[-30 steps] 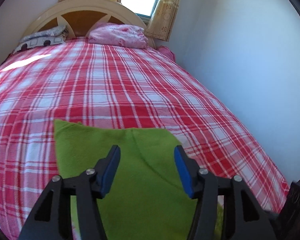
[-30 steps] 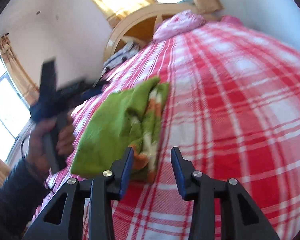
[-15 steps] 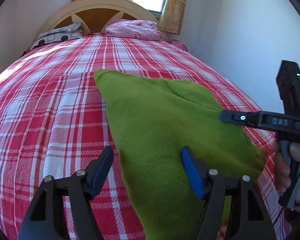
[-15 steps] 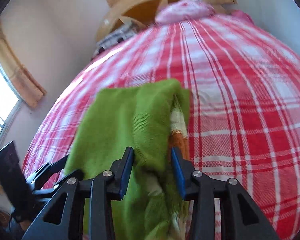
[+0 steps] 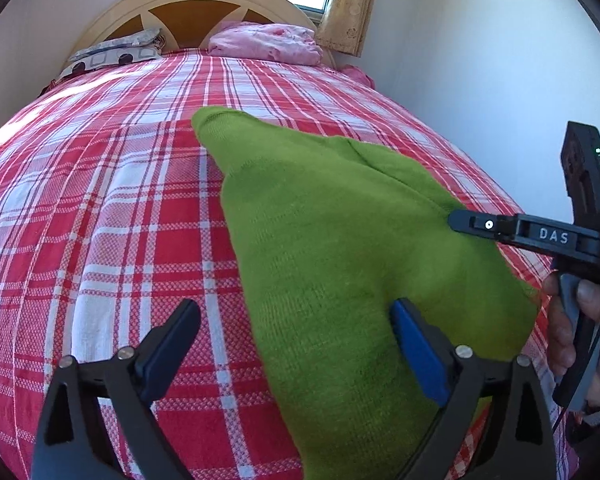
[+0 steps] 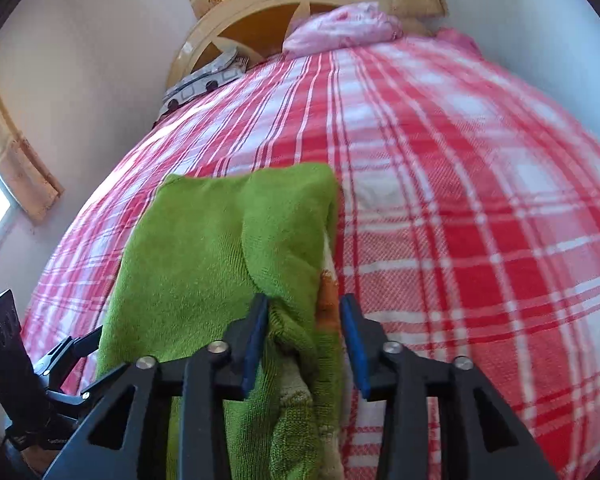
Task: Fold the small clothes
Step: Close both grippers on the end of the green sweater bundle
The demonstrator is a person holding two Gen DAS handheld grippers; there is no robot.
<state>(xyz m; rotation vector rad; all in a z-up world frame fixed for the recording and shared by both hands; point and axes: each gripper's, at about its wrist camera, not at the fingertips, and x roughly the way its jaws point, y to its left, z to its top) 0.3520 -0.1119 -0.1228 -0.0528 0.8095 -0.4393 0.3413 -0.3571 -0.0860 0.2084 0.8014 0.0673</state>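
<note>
A green knitted garment (image 5: pixel 332 248) lies folded on the red plaid bed (image 5: pixel 112 208). My left gripper (image 5: pixel 296 344) is open and low over its near left edge, the right finger (image 5: pixel 416 352) on the cloth, the left finger (image 5: pixel 172 344) over the sheet. The right gripper (image 5: pixel 476 224) reaches in from the right, over the garment's right side. In the right wrist view the right gripper (image 6: pixel 304 340) is open, its jaws standing either side of the garment's (image 6: pixel 204 256) right folded edge, where an orange and white pattern (image 6: pixel 328 300) shows.
A pink pillow (image 5: pixel 268 42) and a grey patterned pillow (image 5: pixel 116 54) lie by the wooden headboard (image 5: pixel 192 8). A white wall (image 5: pixel 480 60) runs along the bed's right side. The left gripper's body (image 6: pixel 32 380) shows at the lower left of the right wrist view.
Both grippers have moved in low over the garment. The left one shifted from above its middle to its left edge; the right one came up to its right folded edge.
</note>
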